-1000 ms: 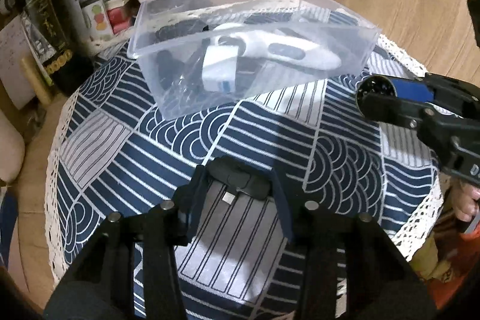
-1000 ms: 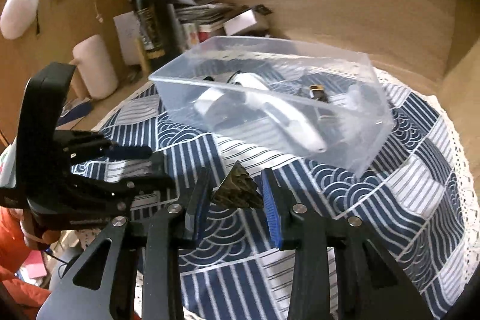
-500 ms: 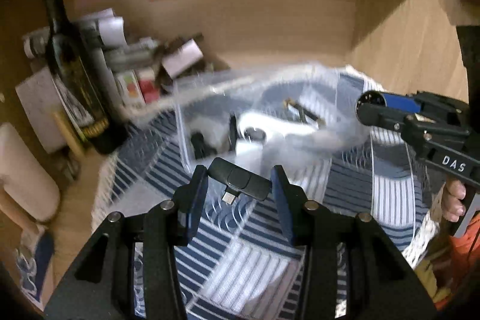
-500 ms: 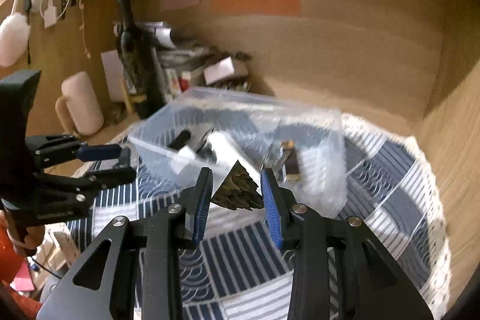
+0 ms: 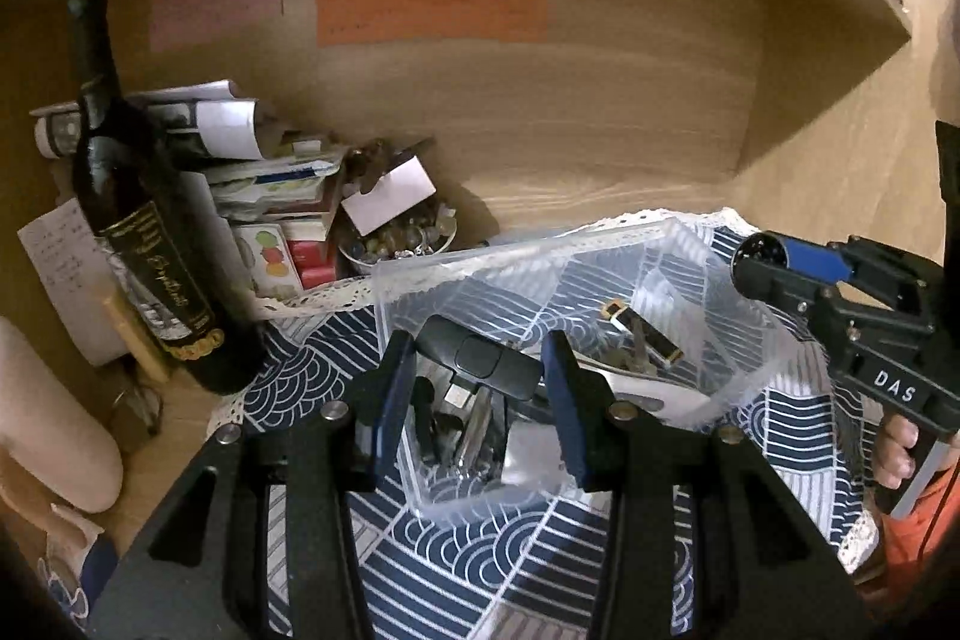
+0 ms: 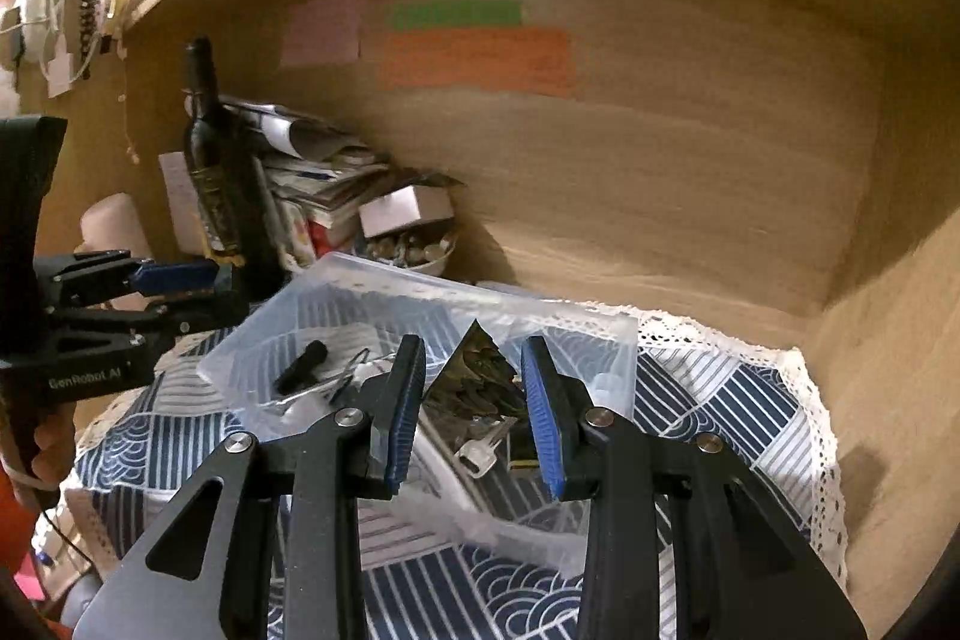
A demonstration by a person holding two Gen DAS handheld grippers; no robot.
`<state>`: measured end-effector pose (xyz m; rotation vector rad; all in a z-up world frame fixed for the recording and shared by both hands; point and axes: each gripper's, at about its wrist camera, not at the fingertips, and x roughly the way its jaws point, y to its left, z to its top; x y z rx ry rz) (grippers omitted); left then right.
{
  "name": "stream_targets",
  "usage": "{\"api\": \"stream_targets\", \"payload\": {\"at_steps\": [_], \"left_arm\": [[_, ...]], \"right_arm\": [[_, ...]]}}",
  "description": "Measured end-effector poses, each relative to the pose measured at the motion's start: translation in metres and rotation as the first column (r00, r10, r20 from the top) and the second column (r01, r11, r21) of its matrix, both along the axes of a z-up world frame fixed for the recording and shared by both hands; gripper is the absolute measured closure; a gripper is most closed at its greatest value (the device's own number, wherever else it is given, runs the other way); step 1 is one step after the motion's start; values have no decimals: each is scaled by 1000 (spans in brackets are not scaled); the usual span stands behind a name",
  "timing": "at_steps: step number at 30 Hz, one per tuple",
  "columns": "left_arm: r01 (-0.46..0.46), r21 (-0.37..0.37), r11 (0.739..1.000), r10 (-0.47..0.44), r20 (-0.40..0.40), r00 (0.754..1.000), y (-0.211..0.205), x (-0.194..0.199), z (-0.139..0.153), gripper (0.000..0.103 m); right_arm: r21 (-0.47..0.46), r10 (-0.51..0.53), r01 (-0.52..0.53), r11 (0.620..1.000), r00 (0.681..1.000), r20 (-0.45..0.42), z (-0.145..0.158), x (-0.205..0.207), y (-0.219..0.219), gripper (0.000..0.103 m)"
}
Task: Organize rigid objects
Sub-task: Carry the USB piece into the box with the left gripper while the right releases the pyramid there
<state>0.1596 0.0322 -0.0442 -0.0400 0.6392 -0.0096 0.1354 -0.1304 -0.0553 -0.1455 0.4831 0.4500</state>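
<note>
- Both grippers have risen since a second ago; the clear bin (image 5: 690,280), then ahead of them, now lies under their tips on the desk (image 6: 750,400).
- Left gripper (image 5: 480,388) jaws grasp a black dongle (image 5: 474,361); right gripper (image 6: 471,400) jaws grasp a dark pyramid (image 6: 474,370).
- Bin holds a key (image 6: 480,451), a lighter (image 5: 642,334), a black stick (image 6: 300,367).

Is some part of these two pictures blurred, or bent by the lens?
Left wrist view: mostly sharp; the bottle and wooden wall curve from the fisheye lens, corners black. Right wrist view: softer, the orange paper and wall smeared, while the right gripper looks crisp.
</note>
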Motion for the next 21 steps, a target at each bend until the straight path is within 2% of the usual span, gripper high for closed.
{"api": "stream_targets", "payload": {"at_steps": [5,10,19,21], "left_arm": [[23,-7,1000,-24,-55,998,0,21,-19,60],[40,18,999,-38,-96,995,-5,34,-36,60],[37,6,999,-35,-139,990,-5,47,-47,60],[37,-1,999,-37,-137,990,-5,46,-45,55]], "right_arm": [[-20,-12,11,1000,997,-73,-21,26,3,72],[-42,-18,12,999,991,-133,-42,41,7,72],[-95,-21,6,995,988,-150,-55,47,16,72],[-101,-25,10,995,989,-145,-55,45,16,72]]}}
